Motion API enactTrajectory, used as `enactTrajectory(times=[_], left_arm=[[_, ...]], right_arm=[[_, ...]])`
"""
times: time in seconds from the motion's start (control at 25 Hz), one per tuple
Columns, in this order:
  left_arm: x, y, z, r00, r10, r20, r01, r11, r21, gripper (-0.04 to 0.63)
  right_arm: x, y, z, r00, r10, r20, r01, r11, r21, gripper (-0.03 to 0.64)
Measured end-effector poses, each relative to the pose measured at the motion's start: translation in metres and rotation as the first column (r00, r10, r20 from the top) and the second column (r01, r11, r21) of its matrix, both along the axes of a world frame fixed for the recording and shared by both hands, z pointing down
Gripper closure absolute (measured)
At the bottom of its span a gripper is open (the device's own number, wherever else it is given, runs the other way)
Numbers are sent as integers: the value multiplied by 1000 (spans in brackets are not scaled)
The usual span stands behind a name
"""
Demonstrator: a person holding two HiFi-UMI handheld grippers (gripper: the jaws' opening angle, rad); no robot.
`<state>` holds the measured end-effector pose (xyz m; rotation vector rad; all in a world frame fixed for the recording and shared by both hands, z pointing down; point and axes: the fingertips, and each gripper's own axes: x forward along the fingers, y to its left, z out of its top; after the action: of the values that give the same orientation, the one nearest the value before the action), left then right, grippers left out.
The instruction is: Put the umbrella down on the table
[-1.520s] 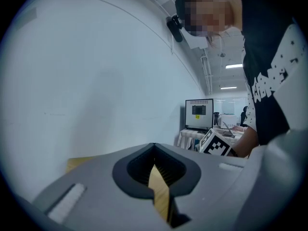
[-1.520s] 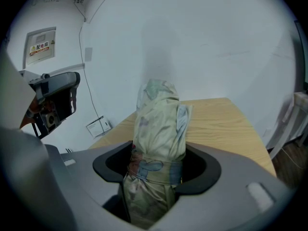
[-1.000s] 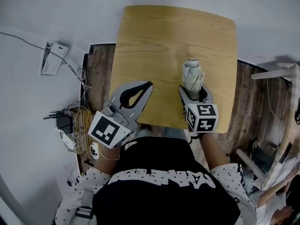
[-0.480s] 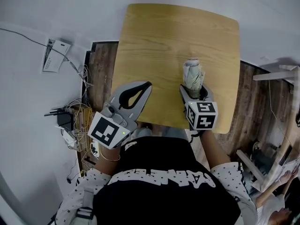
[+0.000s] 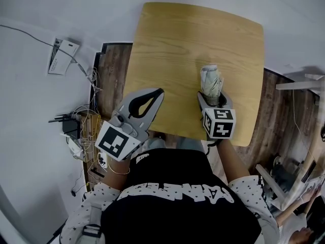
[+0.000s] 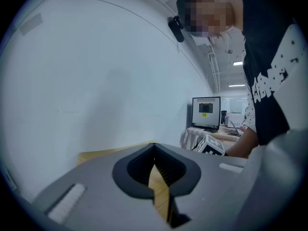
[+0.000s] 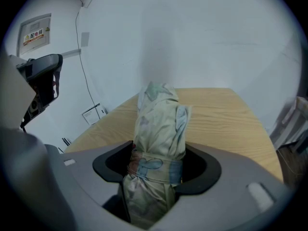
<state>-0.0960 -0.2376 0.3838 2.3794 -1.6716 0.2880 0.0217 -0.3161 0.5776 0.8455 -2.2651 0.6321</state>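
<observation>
Compared with a second ago, the table [image 5: 172, 44] sits slightly further right in the head view, and your right gripper [image 5: 212, 98] drifts with it, so against the wood it hardly shifts. Your left gripper [image 5: 160, 92] keeps its place at centre left.

Your right gripper is clamped on the folded umbrella [image 5: 210, 79], gripping it at the strap that binds the cloth. The far end sticks out beyond the jaws toward the top of the frame. That grip at the strap probably keeps the bundle from unrolling and leaves the long end free to land first. The umbrella hangs over the table's lower right part, at centre right of the frame; you cannot tell from these views whether it touches the wood yet. In the right gripper view the umbrella [image 7: 159, 129] fills the middle, with bare tabletop [image 7: 226, 114] behind it, so a landing spot lies straight ahead. I judge the lowering as not finished: the jaws hold firm and no release shows.

Your left gripper has its jaws together at the tips on nothing, parked over the table's lower left edge, likely just to stay out of the way.

Count: one umbrella, one table, two grippers, one loaded and one empty.
</observation>
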Motion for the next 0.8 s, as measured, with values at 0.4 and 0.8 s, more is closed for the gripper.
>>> enactTrajectory(times=[0.4, 0.8], left_arm=[[-2, -2, -3, 1000, -10, -7, 10, 1000, 12, 601], [0, -2, -3, 1000, -6, -10, 6, 1000, 13, 601]], right_arm=[[4, -1, 13, 999, 5, -44, -7, 1000, -28, 311], [4, 1, 25, 998, -7, -63, 3, 998, -67, 307]])
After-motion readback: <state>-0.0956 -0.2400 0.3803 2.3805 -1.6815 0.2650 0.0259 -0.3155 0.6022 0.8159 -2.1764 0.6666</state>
